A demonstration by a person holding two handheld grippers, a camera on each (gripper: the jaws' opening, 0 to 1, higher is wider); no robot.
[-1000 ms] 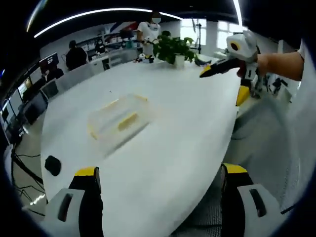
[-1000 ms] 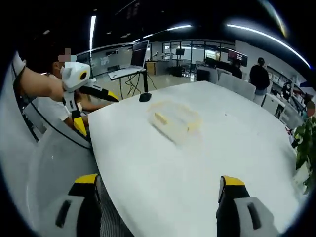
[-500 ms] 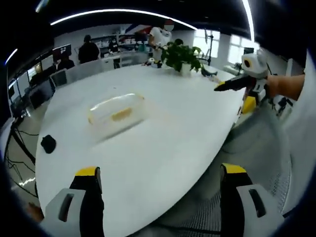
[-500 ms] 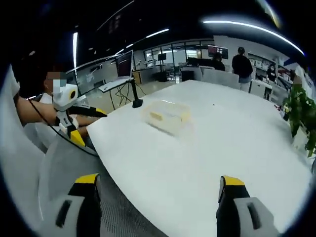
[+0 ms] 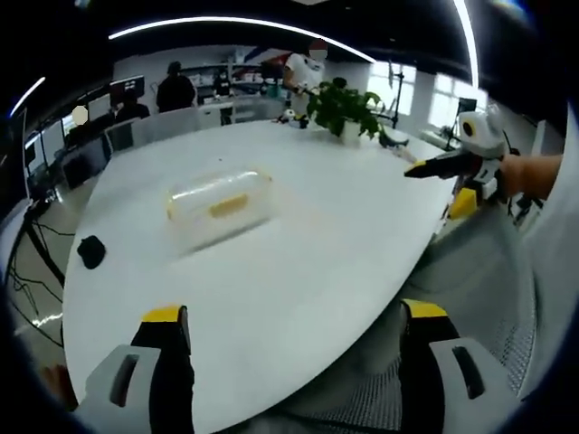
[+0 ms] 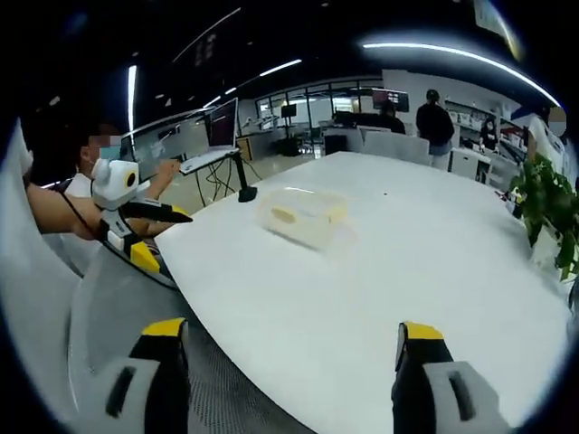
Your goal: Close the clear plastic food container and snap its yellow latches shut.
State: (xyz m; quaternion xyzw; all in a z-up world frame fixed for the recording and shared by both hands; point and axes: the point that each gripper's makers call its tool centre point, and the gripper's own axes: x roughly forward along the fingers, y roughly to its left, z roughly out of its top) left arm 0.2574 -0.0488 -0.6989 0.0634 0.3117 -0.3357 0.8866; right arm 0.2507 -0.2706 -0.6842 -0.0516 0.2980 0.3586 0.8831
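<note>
On the white desk (image 5: pixel 298 262), the clear container (image 5: pixel 220 204) is lying well away from both grippers, nearer the far side of the desk than the near edge. Its long axis is seen running roughly left to right across the left gripper view, tilted slightly up to the right; in the right gripper view the container (image 6: pixel 303 216) is stretched likewise across the picture, dipping a little to the right. Yellow parts are showing through its clear walls, but whether the latches are snapped cannot be told at this size and blur.

Only in the left gripper view are a small dark object (image 5: pixel 91 250) being shown on the desk's left part and a potted plant (image 5: pixel 344 108) at the far end, with people standing beyond it. In the right gripper view the plant (image 6: pixel 547 208) is being seen at the right edge, and a laptop on a stand (image 6: pixel 226 136) is standing past the desk's far-left corner, where a seated person is being shown.

The left gripper (image 5: pixel 289 362) is being held over the near desk edge with its fingers (image 5: pixel 167 353) spread wide apart, nothing between them. The right gripper (image 6: pixel 289 371) is likewise being held open and empty above the desk edge. Each gripper is also being caught from the side by the other's camera: the right gripper (image 5: pixel 434 166) at the desk's right rim, the left gripper (image 6: pixel 167 213) at its left rim, their fingers there too thin to judge.
</note>
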